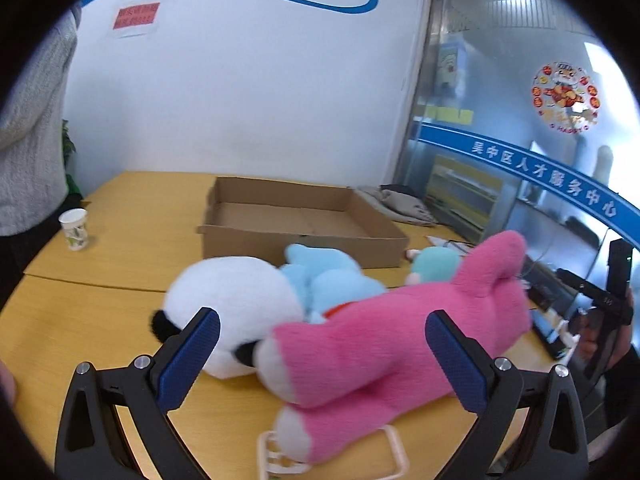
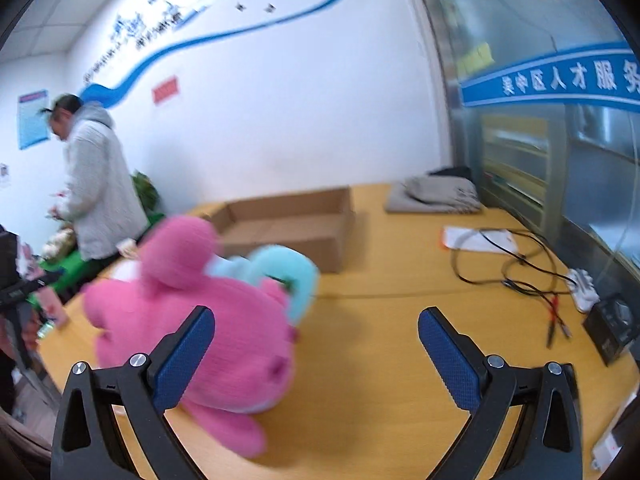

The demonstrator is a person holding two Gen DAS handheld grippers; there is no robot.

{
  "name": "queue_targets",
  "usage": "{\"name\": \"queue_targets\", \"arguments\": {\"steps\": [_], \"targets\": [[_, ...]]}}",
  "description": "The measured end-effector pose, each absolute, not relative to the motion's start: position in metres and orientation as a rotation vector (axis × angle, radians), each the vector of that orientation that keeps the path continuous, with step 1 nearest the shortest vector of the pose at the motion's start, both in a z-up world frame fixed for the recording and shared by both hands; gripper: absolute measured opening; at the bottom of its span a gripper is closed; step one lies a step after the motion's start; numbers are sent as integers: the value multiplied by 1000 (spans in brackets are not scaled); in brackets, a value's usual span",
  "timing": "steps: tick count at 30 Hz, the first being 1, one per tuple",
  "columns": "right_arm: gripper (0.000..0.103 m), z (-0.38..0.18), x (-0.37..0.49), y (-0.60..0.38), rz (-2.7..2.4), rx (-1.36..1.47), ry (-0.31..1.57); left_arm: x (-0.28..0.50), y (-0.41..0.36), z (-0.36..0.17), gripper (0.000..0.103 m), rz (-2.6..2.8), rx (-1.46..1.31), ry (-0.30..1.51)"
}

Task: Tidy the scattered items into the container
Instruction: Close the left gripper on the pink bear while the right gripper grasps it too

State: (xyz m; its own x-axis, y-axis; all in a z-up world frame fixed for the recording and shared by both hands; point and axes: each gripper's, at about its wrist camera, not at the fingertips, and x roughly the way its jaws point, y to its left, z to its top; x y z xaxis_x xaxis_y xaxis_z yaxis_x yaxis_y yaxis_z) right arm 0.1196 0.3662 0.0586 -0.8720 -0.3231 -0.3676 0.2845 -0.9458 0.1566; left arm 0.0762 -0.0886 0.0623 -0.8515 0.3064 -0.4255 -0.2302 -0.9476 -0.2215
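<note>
Nothing is tidied yet: the shallow brown cardboard box (image 1: 300, 216) sits empty at the far side of the bench (image 1: 100, 312), while the pink plush toy (image 1: 392, 344), white panda plush (image 1: 232, 304) and light-blue plush (image 1: 328, 276) lie near, between both wide-open, empty tools, left (image 1: 322, 344) and right (image 2: 316, 340).

Paper cup (image 1: 74, 228) upright on wooden table (image 1: 120, 276). Folded grey cloth (image 2: 436, 196) at far edge. Black cables (image 2: 516, 268) beside white paper (image 2: 476, 239). Bystander in grey hoodie (image 2: 96, 196).

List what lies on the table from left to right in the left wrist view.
Paper cup → panda plush → light blue plush → pink plush → black cables.
</note>
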Motion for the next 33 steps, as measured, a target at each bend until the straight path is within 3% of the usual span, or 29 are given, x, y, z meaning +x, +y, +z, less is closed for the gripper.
{"name": "queue_targets", "arguments": {"steps": [11, 18, 23, 25, 30, 33], "targets": [[103, 20, 86, 287, -2684, 639, -7, 70, -10, 20, 102, 2511, -808, -230], [103, -6, 63, 277, -2587, 664, 37, 33, -7, -30, 102, 2580, -961, -312], [103, -16, 66, 267, -2586, 679, 101, 25, -11, -30, 101, 2586, -910, -381], [103, -19, 67, 265, -2580, 696, 95, 23, -11, -30, 91, 2599, -920, -398], [89, -19, 77, 267, -2607, 705, 46, 27, -16, -25, 64, 2592, -921, -425], [77, -13, 89, 266, -2624, 679, 38, 34, -19, -16, 55, 2611, -900, -419]]}}
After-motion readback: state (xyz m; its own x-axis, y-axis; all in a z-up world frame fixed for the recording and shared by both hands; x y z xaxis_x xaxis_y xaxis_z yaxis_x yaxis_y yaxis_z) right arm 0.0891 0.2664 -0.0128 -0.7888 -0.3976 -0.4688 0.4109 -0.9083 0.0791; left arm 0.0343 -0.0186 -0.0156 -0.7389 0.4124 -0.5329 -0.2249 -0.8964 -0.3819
